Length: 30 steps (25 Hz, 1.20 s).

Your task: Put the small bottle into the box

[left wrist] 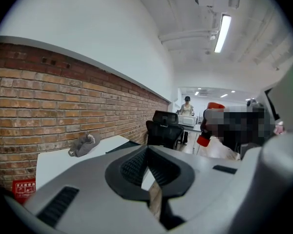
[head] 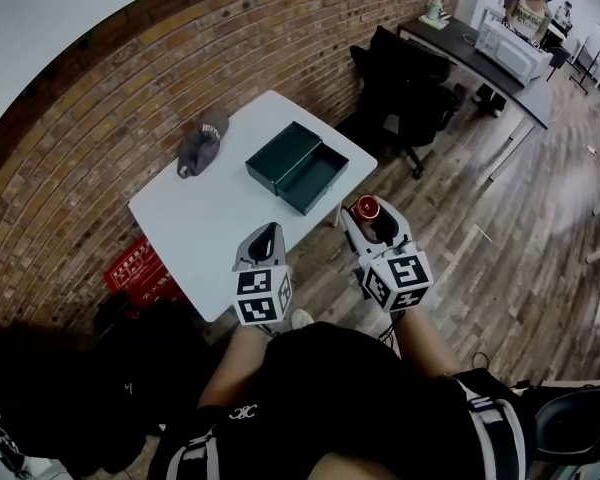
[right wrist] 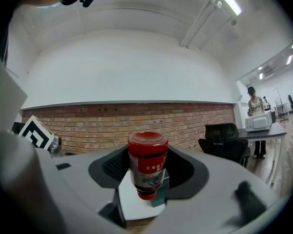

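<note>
The small bottle [head: 366, 207], red with a red cap, is held upright between the jaws of my right gripper [head: 373, 223], which is shut on it, in the air off the table's near right edge. In the right gripper view the bottle [right wrist: 147, 165] fills the gap between the jaws of the right gripper [right wrist: 147, 182]. The dark green box [head: 314, 177] lies open on the white table [head: 195, 223], with its lid [head: 283, 154] touching its left side. My left gripper [head: 265, 240] hovers at the table's near edge, shut and empty; its jaws meet in the left gripper view [left wrist: 147, 150].
A grey cap [head: 202, 140] lies at the table's far left by the brick wall. Black office chairs [head: 405, 88] stand beyond the table's right end. A red crate [head: 135, 268] sits under the table. A person [head: 530, 8] stands at a far desk.
</note>
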### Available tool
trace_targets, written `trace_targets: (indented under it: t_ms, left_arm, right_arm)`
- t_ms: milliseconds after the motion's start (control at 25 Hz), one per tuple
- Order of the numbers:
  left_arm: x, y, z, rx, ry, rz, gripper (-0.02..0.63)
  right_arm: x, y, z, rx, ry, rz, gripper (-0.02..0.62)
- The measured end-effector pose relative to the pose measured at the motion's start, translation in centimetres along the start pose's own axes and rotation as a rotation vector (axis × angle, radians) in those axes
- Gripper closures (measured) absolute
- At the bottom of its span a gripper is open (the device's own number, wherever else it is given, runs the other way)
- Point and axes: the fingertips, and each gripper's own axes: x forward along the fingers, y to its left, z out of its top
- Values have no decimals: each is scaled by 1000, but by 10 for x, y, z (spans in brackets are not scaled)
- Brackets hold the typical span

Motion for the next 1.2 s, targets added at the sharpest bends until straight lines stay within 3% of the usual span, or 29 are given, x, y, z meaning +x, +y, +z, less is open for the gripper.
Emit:
trace_targets:
  t_ms: [280,720,960,1200]
  left_arm:
    - [40,58,11,-59,-7,-5,594]
    - [90,102,12,-76,13,-41,594]
    - [96,124,3,-84,49,17,594]
    - [103,144,1,-104,63,116,594]
  right_arm:
    - [73,7,8,34,1,13,374]
    - [142,-5,-8,72,57,-15,374]
    - [169,-12,-22,111,81,10,374]
    - [203,-18,-27,122,95,90,374]
